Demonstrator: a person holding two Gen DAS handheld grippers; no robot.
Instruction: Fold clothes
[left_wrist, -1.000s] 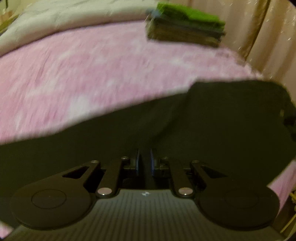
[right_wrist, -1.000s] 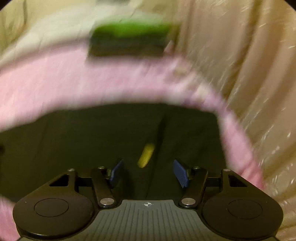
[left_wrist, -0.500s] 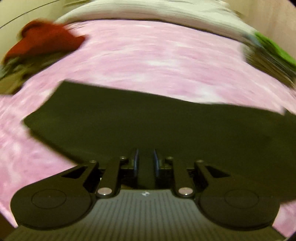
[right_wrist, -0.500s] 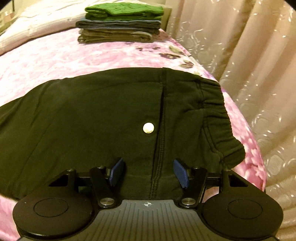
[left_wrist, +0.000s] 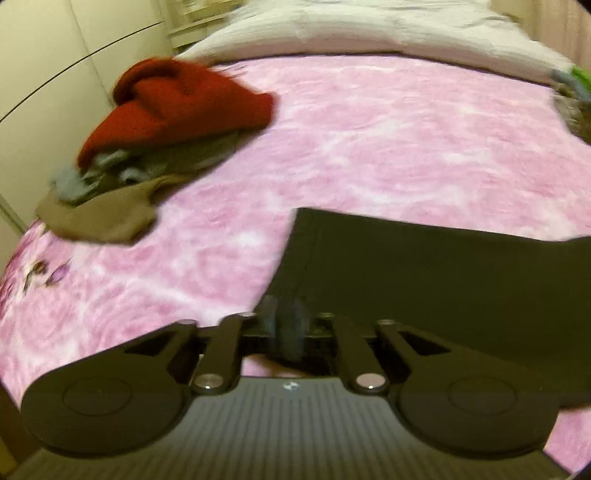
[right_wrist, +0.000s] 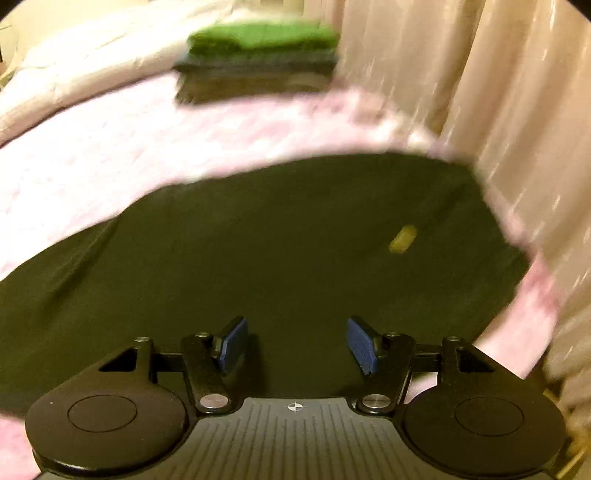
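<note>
Swung leftward since a moment ago, bringing a heap of unfolded clothes (left_wrist: 159, 147) on the pink bedspread (left_wrist: 369, 147) fully into view. Left hand-held gripper (left_wrist: 286, 328) angled down, jaws opening at the black trousers' (right_wrist: 258, 258) hem. Right hand-held gripper (right_wrist: 295, 345) open above the flat-lying, blurred trousers.

The trousers (right_wrist: 280, 258) lie flat on the bedspread (left_wrist: 369, 147) at its near right. A stack of folded clothes (right_wrist: 258, 55) sits behind them. A heap of unfolded clothes (left_wrist: 155, 147) lies far left, pillows (left_wrist: 369, 29) behind
</note>
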